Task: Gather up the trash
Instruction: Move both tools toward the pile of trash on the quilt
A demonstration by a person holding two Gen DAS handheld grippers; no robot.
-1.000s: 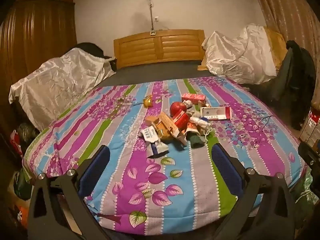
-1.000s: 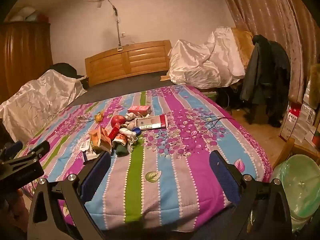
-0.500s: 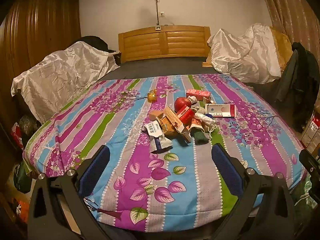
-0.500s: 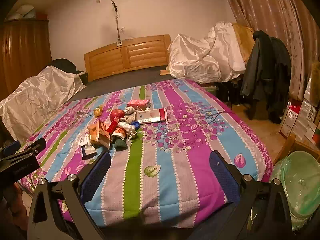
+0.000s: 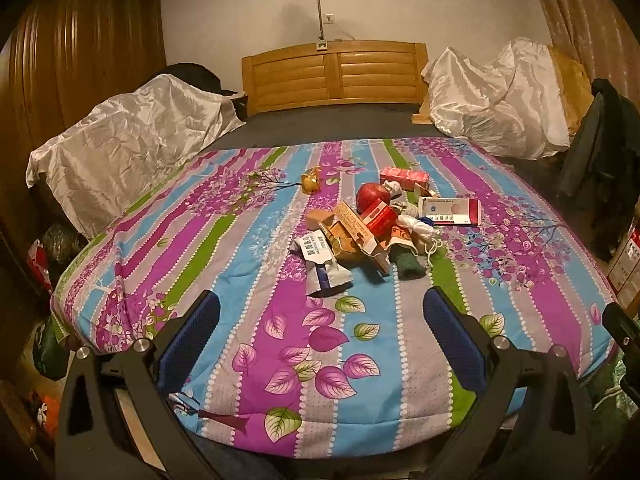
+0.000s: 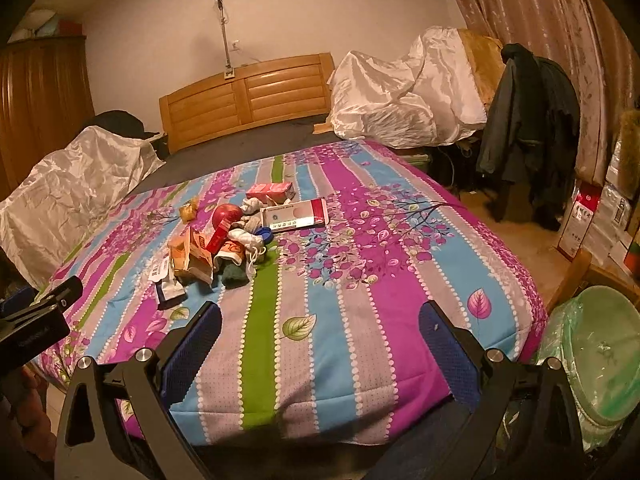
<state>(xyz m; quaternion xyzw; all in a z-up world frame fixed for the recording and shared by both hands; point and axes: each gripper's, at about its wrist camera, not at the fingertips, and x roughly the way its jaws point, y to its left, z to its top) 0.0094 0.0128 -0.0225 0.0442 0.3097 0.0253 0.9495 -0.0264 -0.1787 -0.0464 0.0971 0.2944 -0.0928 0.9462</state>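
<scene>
Both tools level at bed foot: left tool (image 5: 318,320) wide, empty; right tool (image 6: 320,326) likewise.

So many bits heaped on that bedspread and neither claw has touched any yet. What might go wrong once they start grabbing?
Three risks, as I judge it:
1. The pile is tangled: pulling one carton may drag its neighbours along.
2. The red apple sits among the trash and might roll off.
3. The lined bin stands beside the bed's corner, on the right gripper's side, so the left gripper has a longer carry and may drop things.
</scene>
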